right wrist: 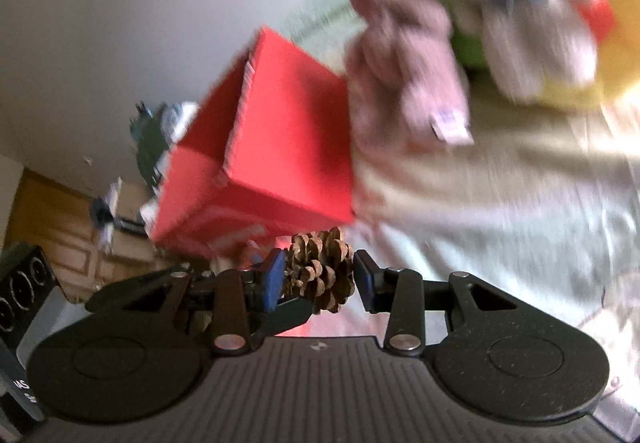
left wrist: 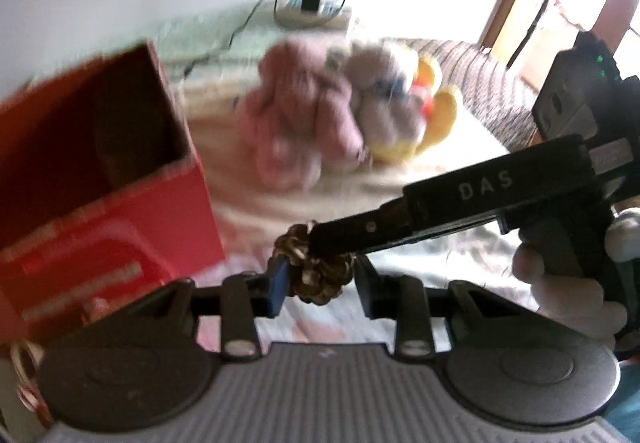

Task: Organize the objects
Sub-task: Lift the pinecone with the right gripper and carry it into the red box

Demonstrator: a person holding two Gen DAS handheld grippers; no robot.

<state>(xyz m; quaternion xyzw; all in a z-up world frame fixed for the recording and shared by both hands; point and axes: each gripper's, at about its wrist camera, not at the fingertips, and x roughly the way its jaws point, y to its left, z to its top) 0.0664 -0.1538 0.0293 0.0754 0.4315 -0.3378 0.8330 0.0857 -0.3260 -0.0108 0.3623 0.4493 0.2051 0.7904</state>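
Observation:
A brown pine cone sits between the fingers of my left gripper, and both pads press on its sides. My right gripper reaches in from the right, its dark finger lying over the cone's top. In the right wrist view the same pine cone is squeezed between the blue pads of my right gripper, and a black finger of the left one shows just under it. A red cardboard box with an open top stands close on the left.
Pink, white and yellow plush toys sit together on the pale bedcover behind the cone. A power strip with a charger lies by the wall. A gloved hand holds the right gripper.

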